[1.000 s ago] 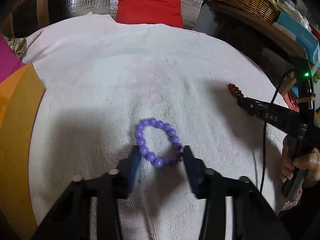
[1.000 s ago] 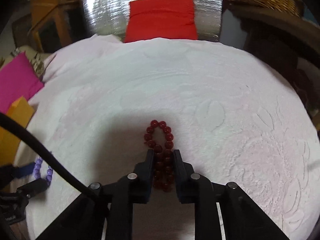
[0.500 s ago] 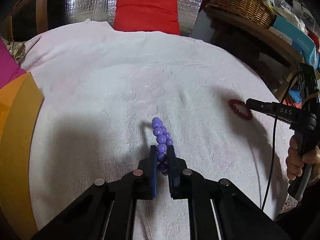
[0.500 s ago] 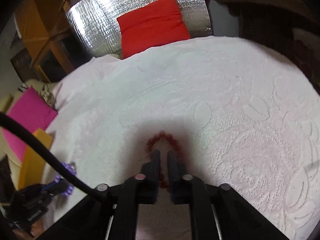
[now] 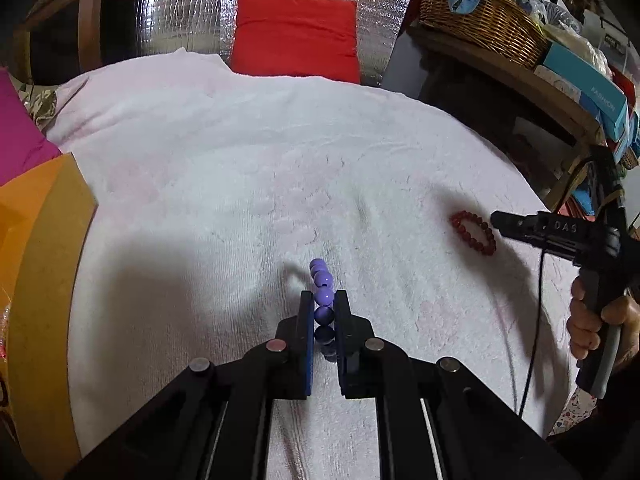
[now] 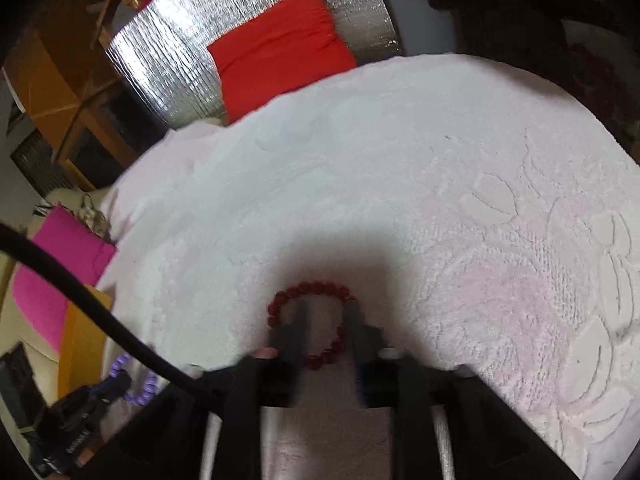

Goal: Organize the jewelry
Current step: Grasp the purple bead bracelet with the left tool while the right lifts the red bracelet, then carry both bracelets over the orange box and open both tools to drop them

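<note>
My left gripper [image 5: 323,300] is shut on a purple bead bracelet [image 5: 322,280], which stands edge-on between the fingers, lifted slightly above the white towel [image 5: 280,152]. The purple bracelet also shows at the lower left of the right wrist view [image 6: 140,380]. A dark red bead bracelet [image 5: 474,232] lies flat as a ring on the towel at the right. In the right wrist view my right gripper [image 6: 326,312] is open, its fingers over the red bracelet [image 6: 312,292], which is no longer pinched. The right gripper also shows in the left wrist view [image 5: 498,220], just right of the red bracelet.
A red cushion [image 5: 296,36] leans on a silver foil panel [image 5: 192,8] beyond the towel's far edge. An orange board [image 5: 44,240] and a pink sheet [image 5: 16,132] lie at the left. A wicker basket [image 5: 480,20] and boxes sit on a shelf at the right.
My left gripper closed on the purple bracelet and lifted it. My right gripper, shut on the red bracelet a second ago, has opened; the red bracelet has spread into a ring on the towel.
</note>
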A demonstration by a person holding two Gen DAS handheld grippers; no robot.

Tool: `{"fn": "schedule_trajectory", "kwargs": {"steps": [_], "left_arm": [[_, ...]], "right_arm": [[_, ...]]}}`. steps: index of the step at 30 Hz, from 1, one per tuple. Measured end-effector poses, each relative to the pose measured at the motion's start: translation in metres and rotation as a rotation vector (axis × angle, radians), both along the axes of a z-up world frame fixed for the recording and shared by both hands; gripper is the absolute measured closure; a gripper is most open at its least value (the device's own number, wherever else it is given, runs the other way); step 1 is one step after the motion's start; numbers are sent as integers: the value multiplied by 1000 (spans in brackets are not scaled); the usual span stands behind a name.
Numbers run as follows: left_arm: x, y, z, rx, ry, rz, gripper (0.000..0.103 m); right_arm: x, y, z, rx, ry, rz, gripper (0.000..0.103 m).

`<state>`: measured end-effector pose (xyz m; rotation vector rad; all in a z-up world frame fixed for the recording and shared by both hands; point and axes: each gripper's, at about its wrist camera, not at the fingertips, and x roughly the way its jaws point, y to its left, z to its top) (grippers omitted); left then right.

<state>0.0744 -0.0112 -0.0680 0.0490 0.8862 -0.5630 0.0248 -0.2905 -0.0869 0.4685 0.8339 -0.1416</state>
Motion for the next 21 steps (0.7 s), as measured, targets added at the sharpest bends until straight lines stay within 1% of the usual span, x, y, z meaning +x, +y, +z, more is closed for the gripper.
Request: {"fn": "schedule_trajectory", "kwargs": {"steps": [1, 2, 3, 4, 5, 6, 7, 8, 9, 11, 13, 14, 17, 21], "left_arm": [[-1, -1, 0, 1, -3, -4, 93], [-1, -2, 1, 2, -5, -8, 93], [-2, -4, 0, 6, -6, -14, 93], [-3, -6, -1, 11, -6, -22, 93], [-3, -8, -2, 16, -4, -27, 93], [-2, -9, -5, 26, -1, -27, 93], [-1, -9, -7, 31, 4, -25, 93], [0, -9, -9, 34, 14, -23, 93], [1, -9, -11, 37, 23, -22, 93], [3, -9, -14, 44, 32, -14, 93], [4, -4, -11, 24, 32, 4, 93], [4, 0, -6, 6, 21, 16, 93], [1, 10, 5, -21, -19, 37, 93], [-2, 22, 15, -49, -33, 59, 93]], "right_arm": [[1, 1, -2, -8, 1, -5, 57], [2, 2, -4, -24, 0, -10, 57], [6, 4, -6, -48, 7, -7, 59], [9, 5, -9, -67, 16, -7, 63], [14, 9, -14, -100, 36, -8, 80], [17, 12, -18, -131, 54, -10, 85], [19, 15, -19, -167, 49, -13, 86], [20, 22, -17, -220, 43, -4, 90], [21, 24, -17, -237, 44, 1, 92], [19, 29, -13, -266, 27, -3, 93], [15, 31, -7, -286, -5, -8, 93], [12, 33, 0, -287, -40, -9, 93], [4, 36, 13, -260, -99, -12, 93], [-4, 43, 28, -193, -170, 8, 93]]}}
